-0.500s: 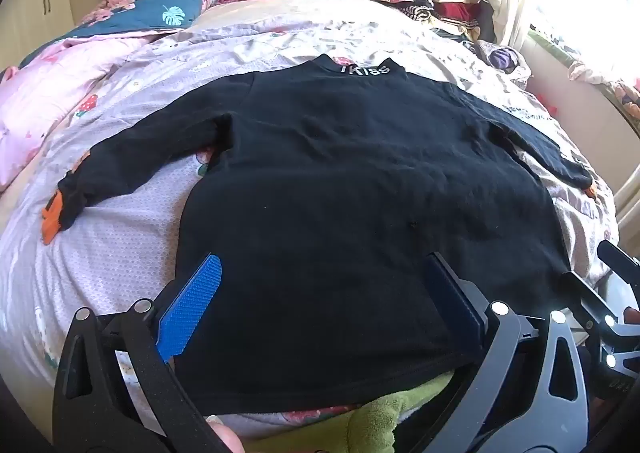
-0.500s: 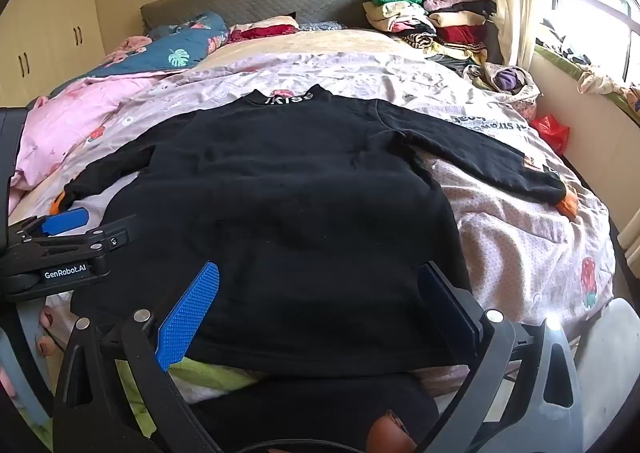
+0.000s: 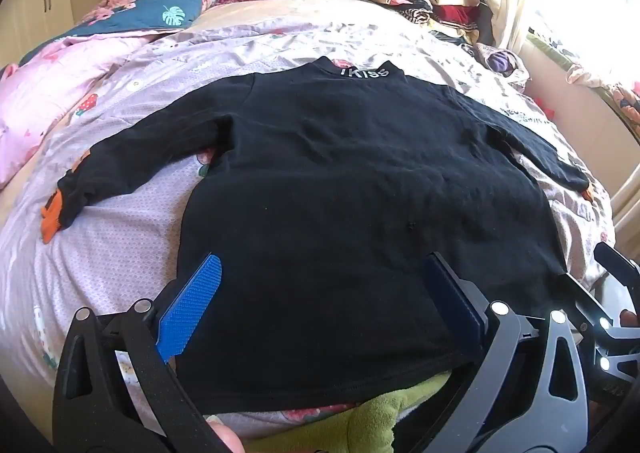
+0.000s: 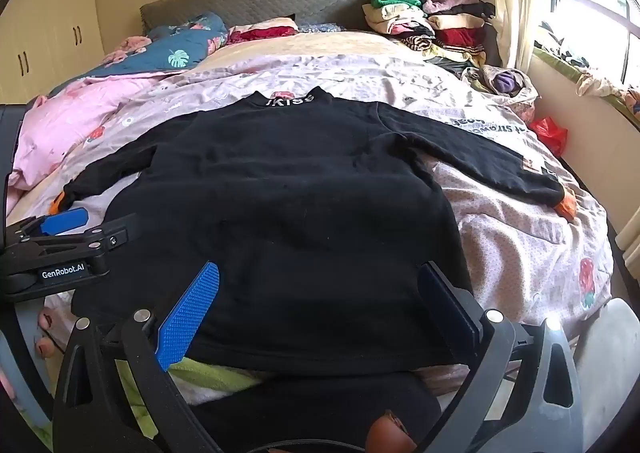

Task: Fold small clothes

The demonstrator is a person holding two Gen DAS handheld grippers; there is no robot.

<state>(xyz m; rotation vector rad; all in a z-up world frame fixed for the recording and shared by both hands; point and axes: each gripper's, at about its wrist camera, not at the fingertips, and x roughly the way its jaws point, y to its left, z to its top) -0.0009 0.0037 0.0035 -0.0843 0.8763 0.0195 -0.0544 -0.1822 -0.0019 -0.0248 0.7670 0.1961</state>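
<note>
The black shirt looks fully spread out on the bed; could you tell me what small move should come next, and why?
Probably take the left gripper over to the left sleeve and close on its cuff to fold it inward: the black shirt lies flat, sleeves out, and both grippers, the right gripper too, are open and empty.

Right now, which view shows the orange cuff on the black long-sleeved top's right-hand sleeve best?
The right wrist view: the orange cuff lies fully in sight at the end of the outstretched sleeve of the black long-sleeved top. In the left wrist view the same cuff is only a small sliver near the bed's edge.
</note>
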